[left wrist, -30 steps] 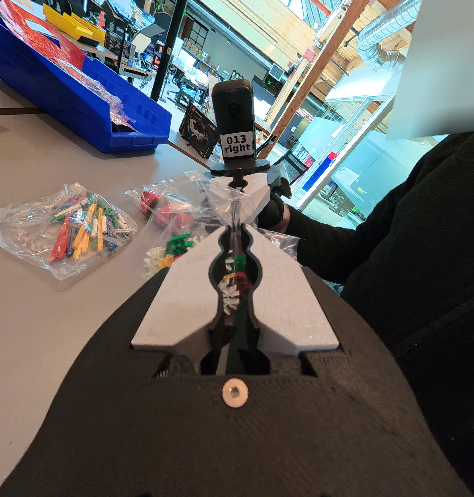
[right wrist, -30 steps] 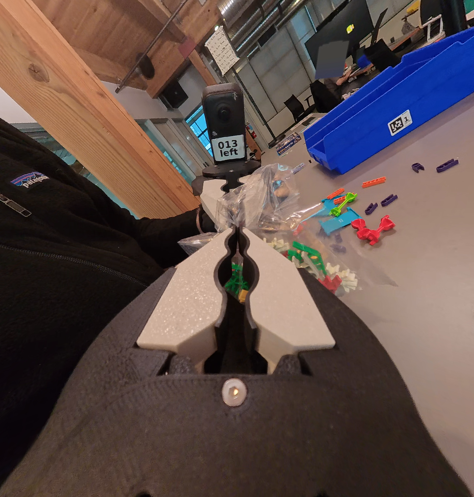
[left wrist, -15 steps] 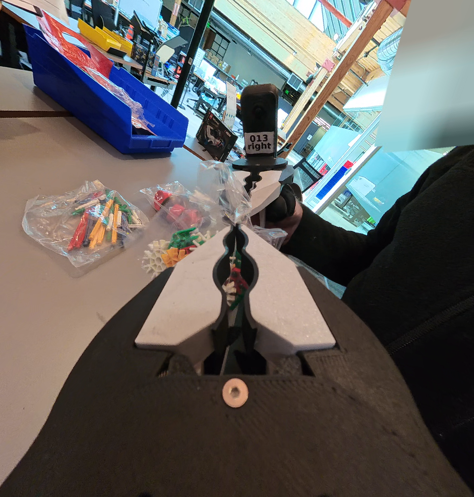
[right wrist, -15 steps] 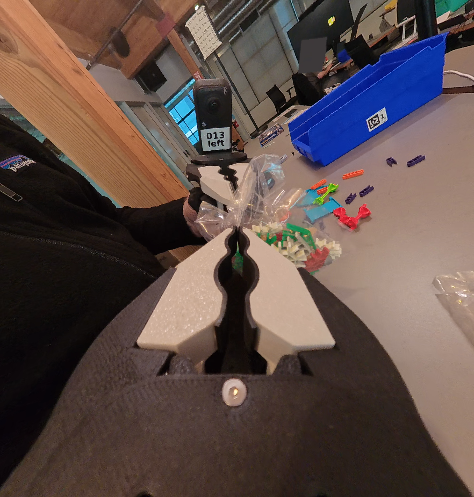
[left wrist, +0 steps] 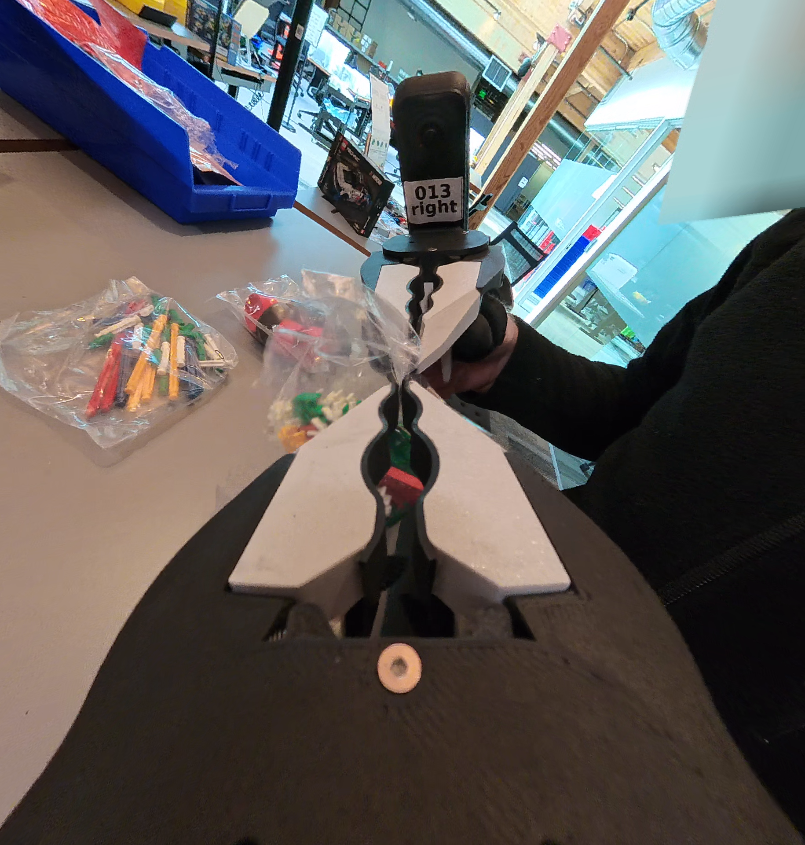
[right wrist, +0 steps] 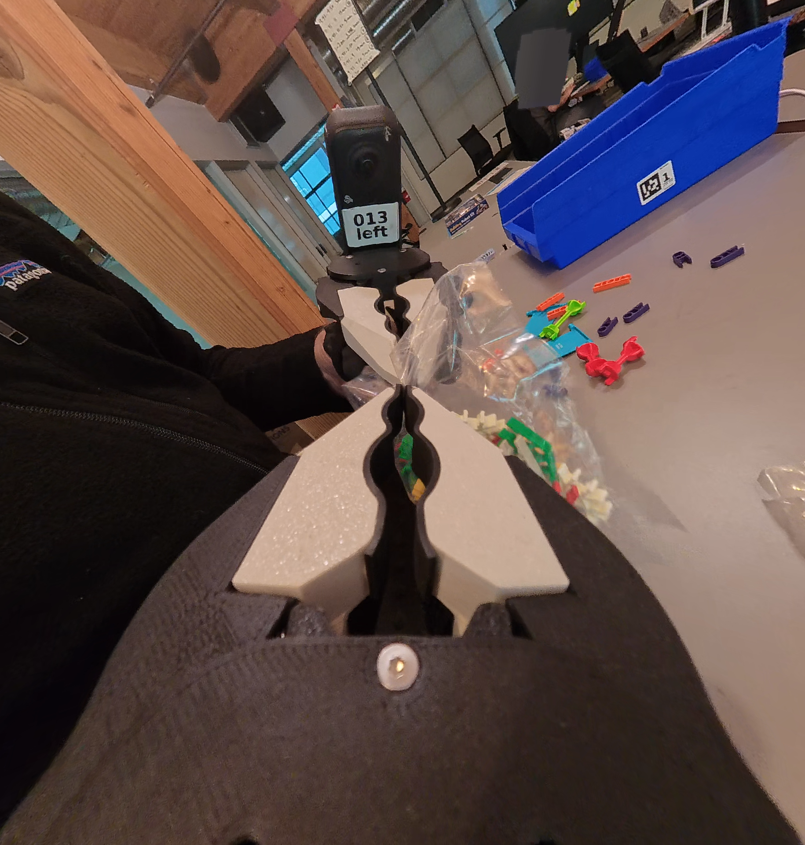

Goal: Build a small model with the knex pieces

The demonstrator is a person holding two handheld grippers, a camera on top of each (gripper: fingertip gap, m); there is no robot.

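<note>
- Left wrist view: the left claw (left wrist: 399, 384) is closed on a fold of a clear bag (left wrist: 336, 338), its tips pinching the film with no gap visible between them.
- The right claw (left wrist: 416, 363) faces it, tips almost touching the left's, and is likewise clamped on the same bag at nearly the same spot.
- Right wrist view agrees: the right claw (right wrist: 403, 388) grips the film, and the left claw (right wrist: 391, 361) meets it tip to tip.
- The bag (right wrist: 474, 347) hangs from that shared pinch just above the counter (left wrist: 71, 526); its white, green, red and yellow pieces (right wrist: 528, 448) sag to the bottom, which seems to rest on the surface.
- Compared with a second ago, the two claws have drawn closer together and the film between them looks tauter; the grip itself has not changed.
- A flat bag of sticks (left wrist: 117, 361) lies well to the side of the left claw, untouched.
- A bin (left wrist: 131, 123) stands farther back.
- Loose parts, among them a red piece (right wrist: 611, 359), lie scattered on the counter beyond the held bag.
- Another clear bag's edge (right wrist: 798, 498) shows at the frame's right side.
</note>
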